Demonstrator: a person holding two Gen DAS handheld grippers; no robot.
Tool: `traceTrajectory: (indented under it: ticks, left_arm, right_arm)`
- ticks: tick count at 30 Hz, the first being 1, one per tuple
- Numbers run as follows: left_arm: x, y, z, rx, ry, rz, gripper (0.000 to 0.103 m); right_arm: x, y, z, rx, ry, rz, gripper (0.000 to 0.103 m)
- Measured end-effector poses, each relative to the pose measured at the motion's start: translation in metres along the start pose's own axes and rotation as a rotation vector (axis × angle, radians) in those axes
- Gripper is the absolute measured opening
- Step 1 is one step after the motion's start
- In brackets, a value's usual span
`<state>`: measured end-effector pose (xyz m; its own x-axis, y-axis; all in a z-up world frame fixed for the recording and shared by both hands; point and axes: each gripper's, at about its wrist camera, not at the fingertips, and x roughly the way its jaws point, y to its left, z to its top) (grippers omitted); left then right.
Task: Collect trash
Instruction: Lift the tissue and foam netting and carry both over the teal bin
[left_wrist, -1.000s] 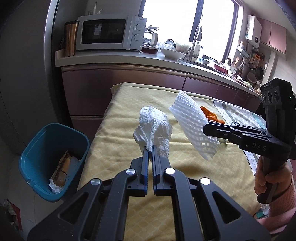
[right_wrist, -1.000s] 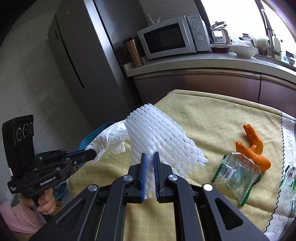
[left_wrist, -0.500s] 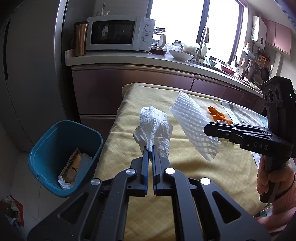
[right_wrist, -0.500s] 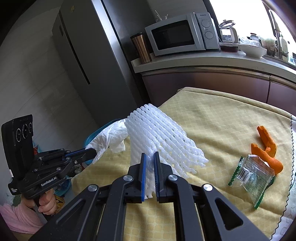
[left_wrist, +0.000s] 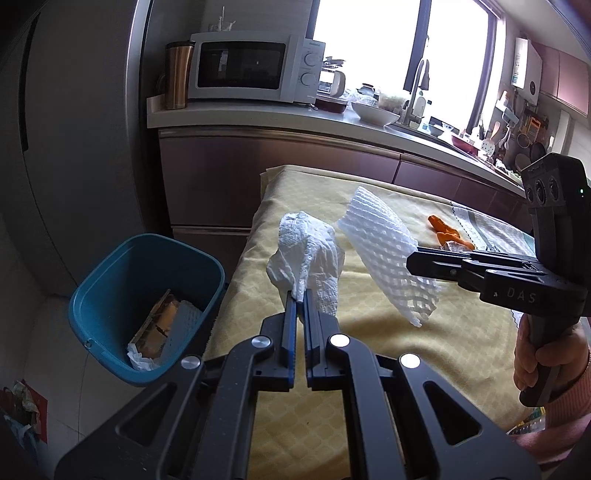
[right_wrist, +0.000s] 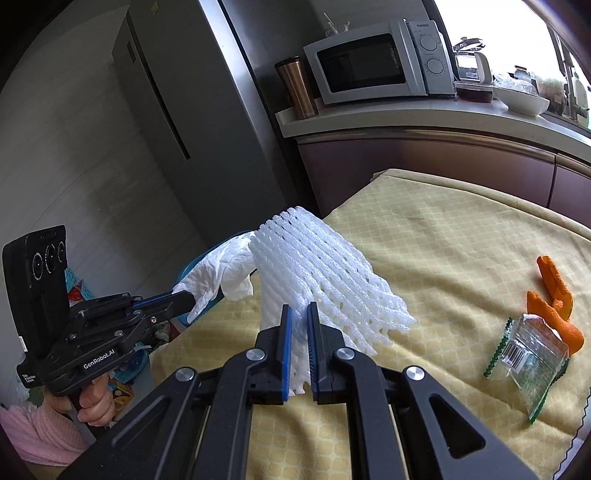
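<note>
Left gripper (left_wrist: 300, 295) clamps a crumpled tissue (left_wrist: 306, 254); right gripper (right_wrist: 298, 314) clamps a foam fruit net (right_wrist: 317, 273). Both pieces hang above the table's edge nearest the blue bin (left_wrist: 110, 266), apparently raised for carrying to it.

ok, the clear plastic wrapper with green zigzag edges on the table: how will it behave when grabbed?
The clear plastic wrapper with green zigzag edges lies crumpled beside the orange peel pieces, so it is probably thin, very light and floppy. Its glossy film may slip between fingers. Lying nearly flat on the yellow quilted tablecloth, it would likely slide if pushed rather than lift.
</note>
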<state>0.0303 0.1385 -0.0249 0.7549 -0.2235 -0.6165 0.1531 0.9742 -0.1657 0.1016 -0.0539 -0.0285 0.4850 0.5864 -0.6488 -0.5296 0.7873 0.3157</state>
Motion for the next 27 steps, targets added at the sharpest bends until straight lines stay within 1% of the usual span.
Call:
traceTrajectory:
  ticks: [18, 27]
  left_arm:
    - [-0.009, 0.023, -0.003, -0.044, -0.015, 0.056, 0.004]
    - [-0.015, 0.046, -0.004, -0.089, -0.024, 0.104, 0.004]
  right_arm:
    - [0.024, 0.026, 0.007, -0.061, 0.041, 0.028, 0.007]
    - [0.041, 0.042, 0.015, -0.105, 0.066, 0.048, 0.007]
